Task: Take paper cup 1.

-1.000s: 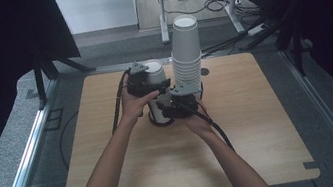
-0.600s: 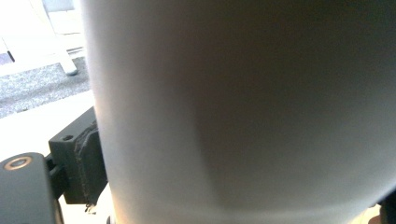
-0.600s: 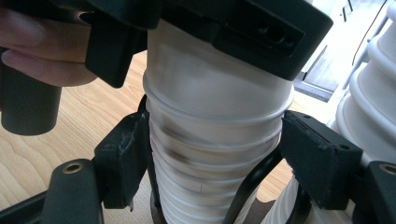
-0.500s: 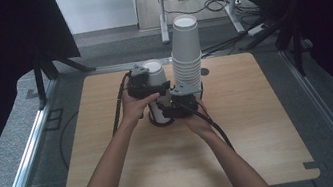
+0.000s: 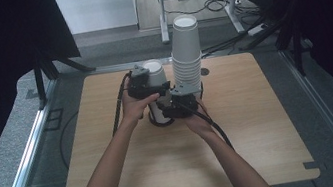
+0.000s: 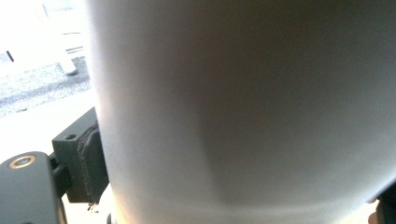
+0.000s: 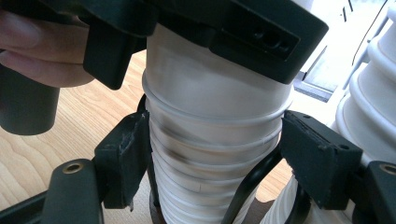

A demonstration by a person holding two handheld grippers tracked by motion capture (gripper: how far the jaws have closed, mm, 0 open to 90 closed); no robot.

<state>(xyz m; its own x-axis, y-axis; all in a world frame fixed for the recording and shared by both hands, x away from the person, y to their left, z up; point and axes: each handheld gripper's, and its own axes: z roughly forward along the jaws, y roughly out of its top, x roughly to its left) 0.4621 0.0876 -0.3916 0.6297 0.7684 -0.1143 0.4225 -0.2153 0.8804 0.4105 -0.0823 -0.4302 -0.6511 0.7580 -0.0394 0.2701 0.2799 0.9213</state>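
Note:
A short stack of white paper cups (image 5: 159, 106) stands upside down at the middle of the wooden table (image 5: 260, 124). My right gripper (image 5: 176, 104) is shut on the lower cups of that stack (image 7: 210, 158), a pad on each side. My left gripper (image 5: 147, 85) sits higher, around the top cup (image 7: 210, 79). Its jaws have just been closing with that cup between them, and its pad (image 6: 91, 163) lies against the cup wall (image 6: 243, 107). A taller stack of cups (image 5: 186, 52) stands right behind, close to the right gripper.
The tall stack's rims (image 7: 373, 93) are just right of my right jaw. Black cables (image 5: 118, 106) trail from both grippers across the table. Beyond the far edge stand a metal frame leg (image 5: 162, 13) and dark stands on a grey floor.

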